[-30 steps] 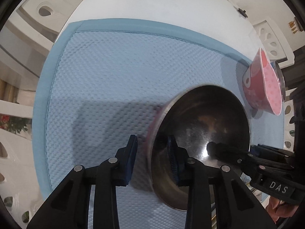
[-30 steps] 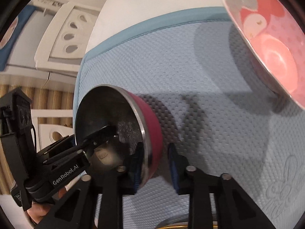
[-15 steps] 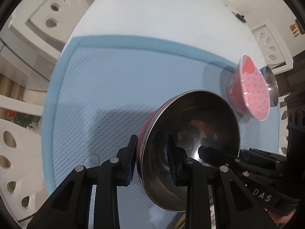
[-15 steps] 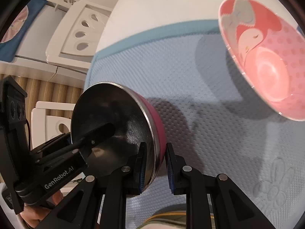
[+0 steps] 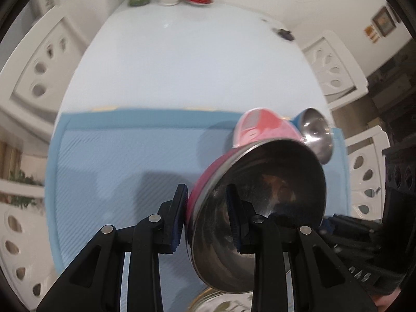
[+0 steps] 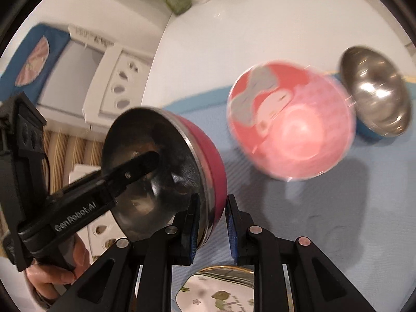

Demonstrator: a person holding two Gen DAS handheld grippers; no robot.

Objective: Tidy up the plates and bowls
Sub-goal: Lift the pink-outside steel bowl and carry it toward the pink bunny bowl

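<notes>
Two claws held one bowl between them: the left claw [image 5: 206, 217] and the right claw [image 6: 212, 223] were each clamped on the rim of the red steel bowl [image 5: 260, 189], one finger inside the metal wall and one outside on the red skin. In the right wrist view the left claw's inner finger lay across the bowl's shiny hollow. The red steel bowl [image 6: 166, 171] was held off the blue mat [image 5: 124, 161], tipped onto its side so that its mouth faced sideways toward the left claw's handle and its red base pointed toward the pink bowl [image 6: 291, 122]. Nothing could be seen inside it except reflections.

Beyond the red steel bowl on the mat stood the pink bowl [image 5: 260, 127], printed with a cartoon figure, its mouth turned up and its inside bare. Just past the pink bowl, farther again from the red steel bowl, sat a blue steel bowl [image 6: 377, 93], also bare inside; whether the two touched could not be told. Directly below the red steel bowl, at the near edge of the mat, lay a gold-rimmed plate [image 6: 221, 291] with a leaf pattern. The mat covered the near part of the white counter [image 5: 187, 59].
</notes>
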